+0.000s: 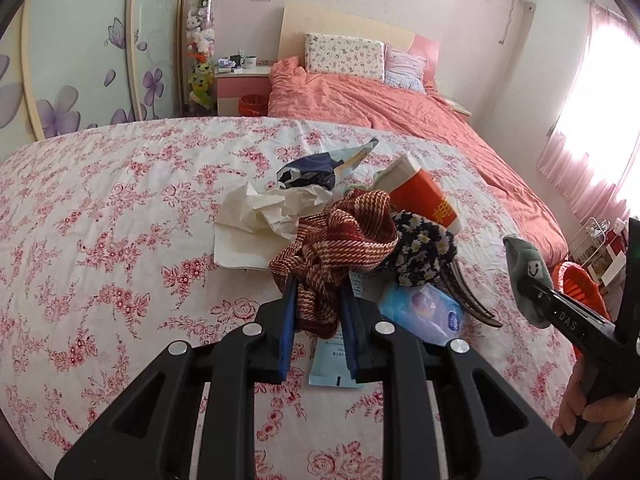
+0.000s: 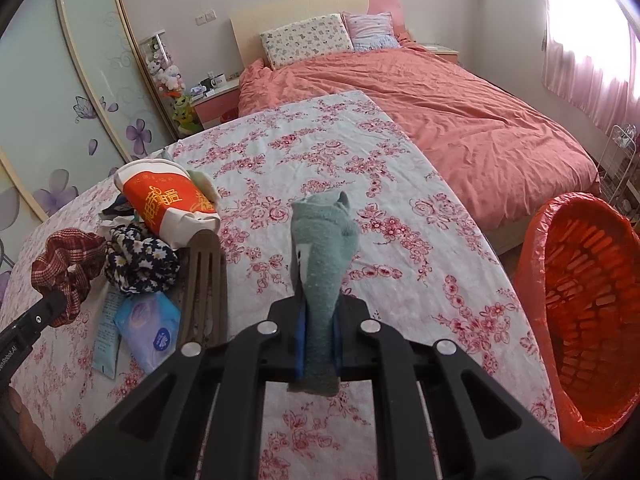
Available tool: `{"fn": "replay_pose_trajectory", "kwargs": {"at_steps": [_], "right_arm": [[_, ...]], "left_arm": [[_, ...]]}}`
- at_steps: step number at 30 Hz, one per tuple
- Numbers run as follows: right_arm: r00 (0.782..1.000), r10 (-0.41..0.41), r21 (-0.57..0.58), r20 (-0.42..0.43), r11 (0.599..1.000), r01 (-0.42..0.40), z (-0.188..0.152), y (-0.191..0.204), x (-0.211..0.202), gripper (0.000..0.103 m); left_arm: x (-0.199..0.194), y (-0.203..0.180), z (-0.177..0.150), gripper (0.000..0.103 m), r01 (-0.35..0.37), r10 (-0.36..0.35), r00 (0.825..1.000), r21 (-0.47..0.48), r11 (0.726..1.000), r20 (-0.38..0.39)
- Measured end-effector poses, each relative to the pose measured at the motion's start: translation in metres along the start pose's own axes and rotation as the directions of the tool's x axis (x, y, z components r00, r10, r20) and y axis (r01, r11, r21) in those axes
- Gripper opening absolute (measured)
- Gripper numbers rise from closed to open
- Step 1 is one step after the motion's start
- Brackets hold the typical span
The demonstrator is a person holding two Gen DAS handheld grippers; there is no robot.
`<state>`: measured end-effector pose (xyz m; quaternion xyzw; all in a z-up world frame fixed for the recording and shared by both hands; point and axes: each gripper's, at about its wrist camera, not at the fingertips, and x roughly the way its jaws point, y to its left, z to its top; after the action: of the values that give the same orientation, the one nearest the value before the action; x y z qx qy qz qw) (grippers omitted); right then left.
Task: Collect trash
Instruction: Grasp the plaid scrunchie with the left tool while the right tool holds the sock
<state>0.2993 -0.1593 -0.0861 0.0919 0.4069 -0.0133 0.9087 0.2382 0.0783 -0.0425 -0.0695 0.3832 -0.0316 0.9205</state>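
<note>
Scrunchie (image 1: 340, 236) red-white checked. Sock (image 2: 324, 248) grey-green. Cloth (image 1: 420, 248) dark with white daisies. Cup (image 2: 168, 200) orange-white, gold print. Sheet (image 1: 120, 220) white, pink roses. Basket (image 2: 588, 312) orange. Duvet (image 2: 460, 120) salmon.

Right gripper (image 2: 318, 320) clamps a grey sock (image 2: 324, 248) beside the orange bin (image 2: 536, 248).

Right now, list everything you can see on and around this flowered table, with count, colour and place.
Red plaid fabric scrunchie: one, in left tool.
Grey-green smiley sock: one, in right tool.
Navy daisy-print scrunchie: one, mid-pile.
Red and white paper cup: one, lying behind pile.
Crumpled white tissue: one, pile's left.
Blue tissue packet: one, near edge.
Brown hair claw: one, beside packet.
Orange lined basket: one, right of table.
Left tool: shut.
Right tool: shut.
</note>
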Motion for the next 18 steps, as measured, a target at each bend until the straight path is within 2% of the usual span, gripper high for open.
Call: {"fn": "replay_pose_trajectory", "kwargs": {"at_steps": [7, 18], "right_arm": [[0.999, 0.012, -0.001, 0.037, 1.0, -0.012, 0.0, -0.001, -0.026, 0.011], [0.992, 0.029, -0.006, 0.125, 1.0, -0.028, -0.001, -0.013, -0.088, 0.011]], "left_arm": [[-0.019, -0.006, 0.006, 0.021, 0.005, -0.006, 0.999, 0.009, 1.0, 0.035], [-0.047, -0.029, 0.009, 0.021, 0.033, -0.037, 0.996, 0.047, 0.998, 0.079]]}}
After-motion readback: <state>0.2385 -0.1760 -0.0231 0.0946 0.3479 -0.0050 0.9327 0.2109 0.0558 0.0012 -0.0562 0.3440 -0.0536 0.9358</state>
